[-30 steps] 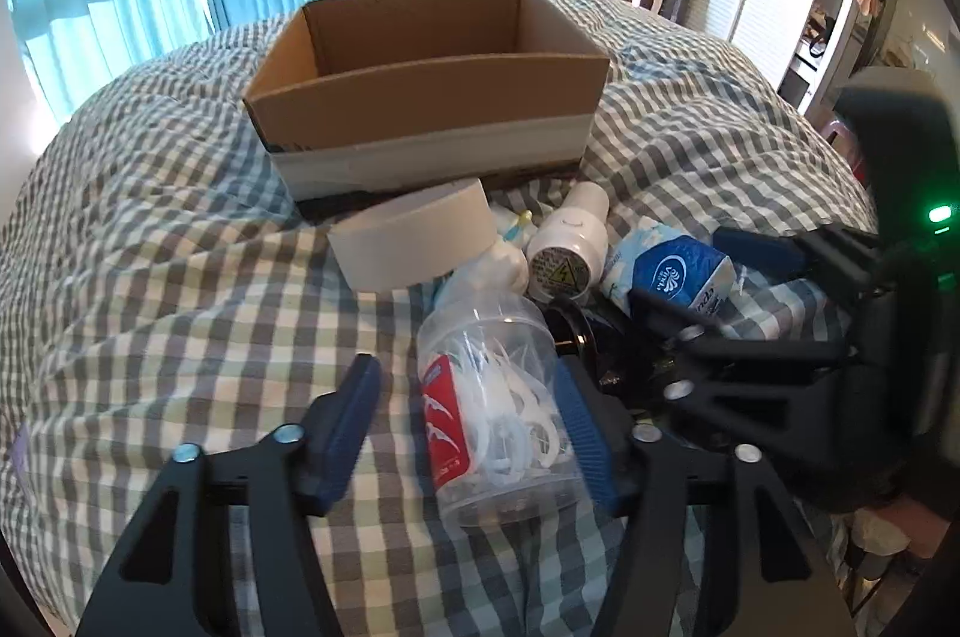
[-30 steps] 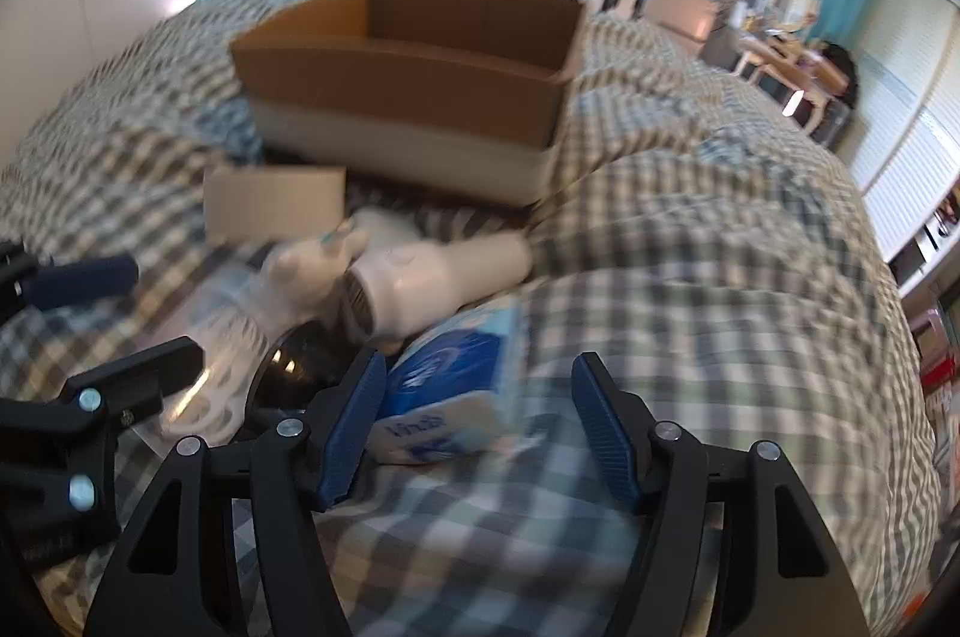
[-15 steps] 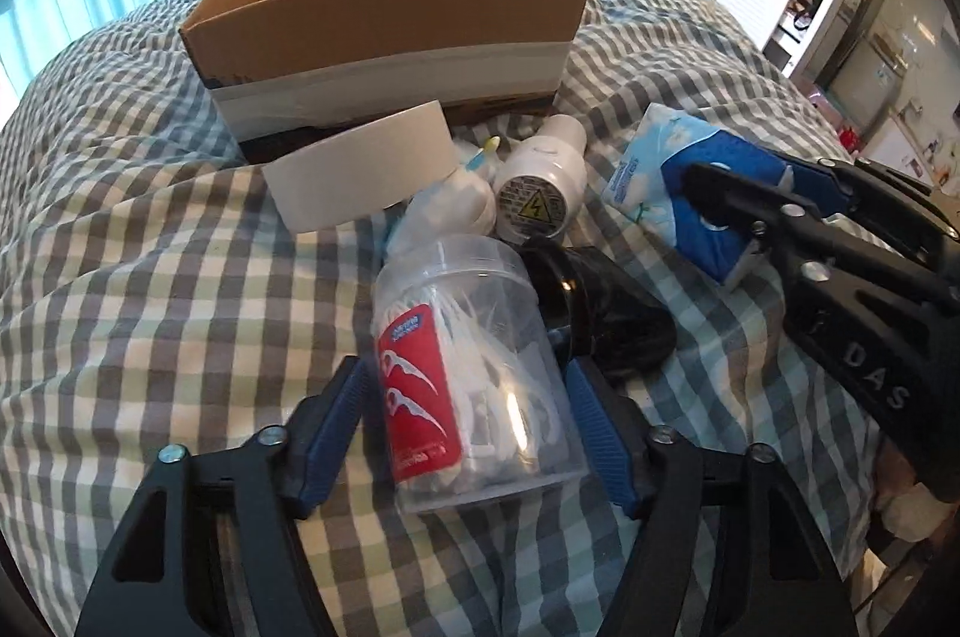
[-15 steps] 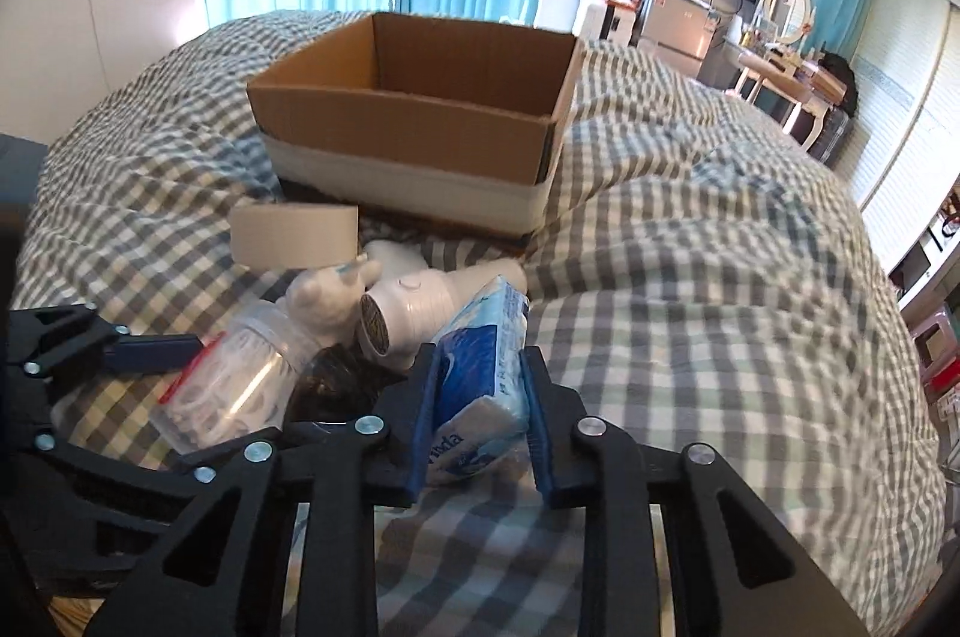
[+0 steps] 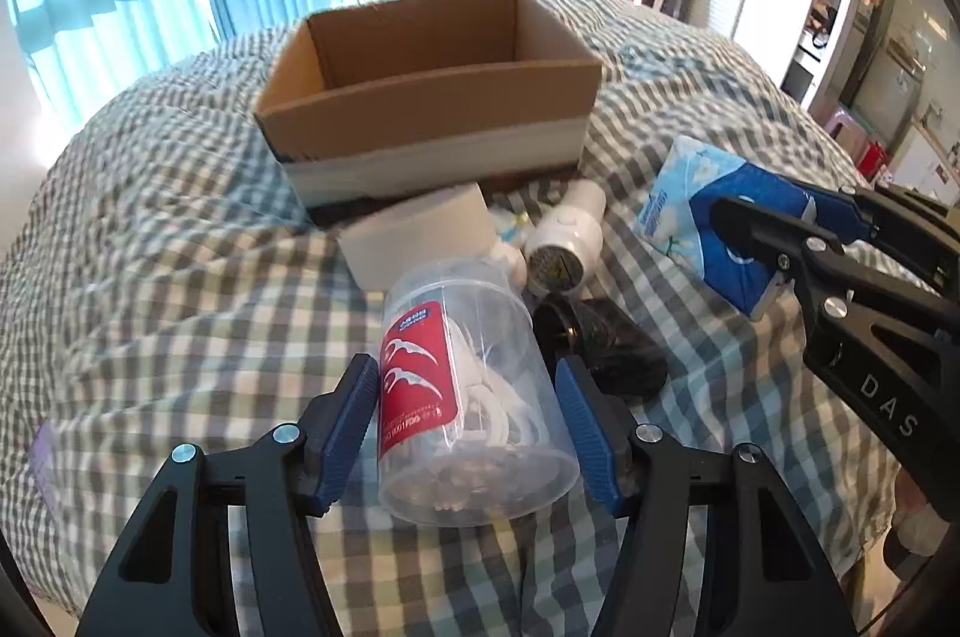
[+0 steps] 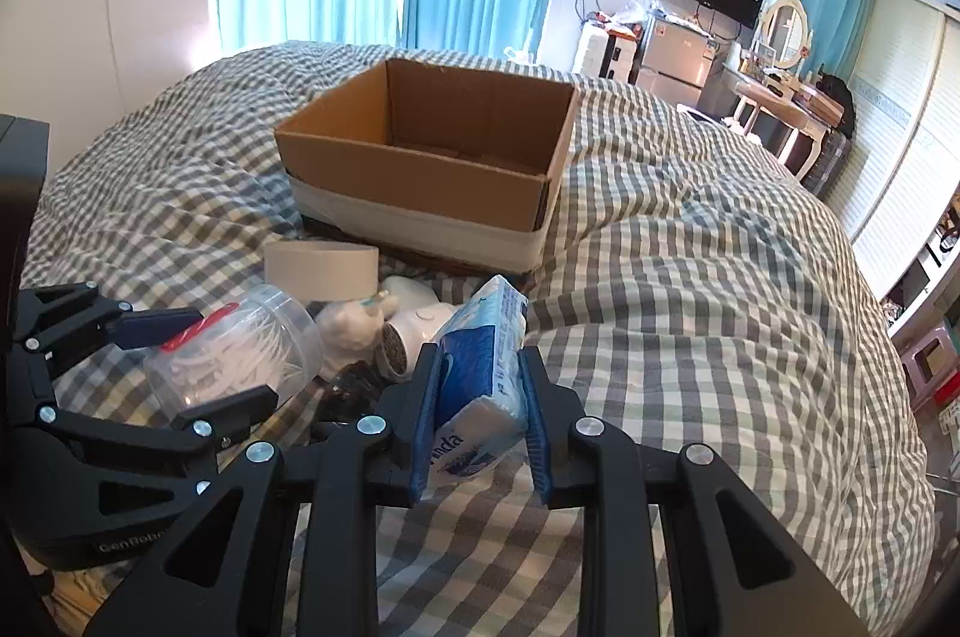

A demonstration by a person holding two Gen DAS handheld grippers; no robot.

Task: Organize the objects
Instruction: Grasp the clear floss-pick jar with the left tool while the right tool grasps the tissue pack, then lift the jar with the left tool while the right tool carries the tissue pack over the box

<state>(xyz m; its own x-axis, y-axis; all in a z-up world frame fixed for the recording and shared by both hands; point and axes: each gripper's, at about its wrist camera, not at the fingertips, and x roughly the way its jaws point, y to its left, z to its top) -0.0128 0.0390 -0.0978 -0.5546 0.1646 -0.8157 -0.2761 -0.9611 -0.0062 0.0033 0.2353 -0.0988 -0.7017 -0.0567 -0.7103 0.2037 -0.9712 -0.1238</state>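
Observation:
My left gripper (image 5: 468,415) is shut on a clear plastic jar with a red label (image 5: 462,397), lifted off the checked bedspread; the jar also shows in the right wrist view (image 6: 240,355). My right gripper (image 6: 477,415) is shut on a blue and white tissue pack (image 6: 480,373), held above the bed; the pack also shows in the left wrist view (image 5: 714,229). An open, empty cardboard box (image 5: 432,97) sits ahead on the bed, also in the right wrist view (image 6: 432,157).
On the bed before the box lie a roll of beige tape (image 5: 420,235), a small white device (image 5: 567,247), a white plush toy (image 6: 354,325) and a black object (image 5: 606,349). Curtains, a dresser and wardrobes stand beyond the bed.
My left gripper closed on the jar and lifted it. My right gripper closed on the tissue pack and raised it off the bed.

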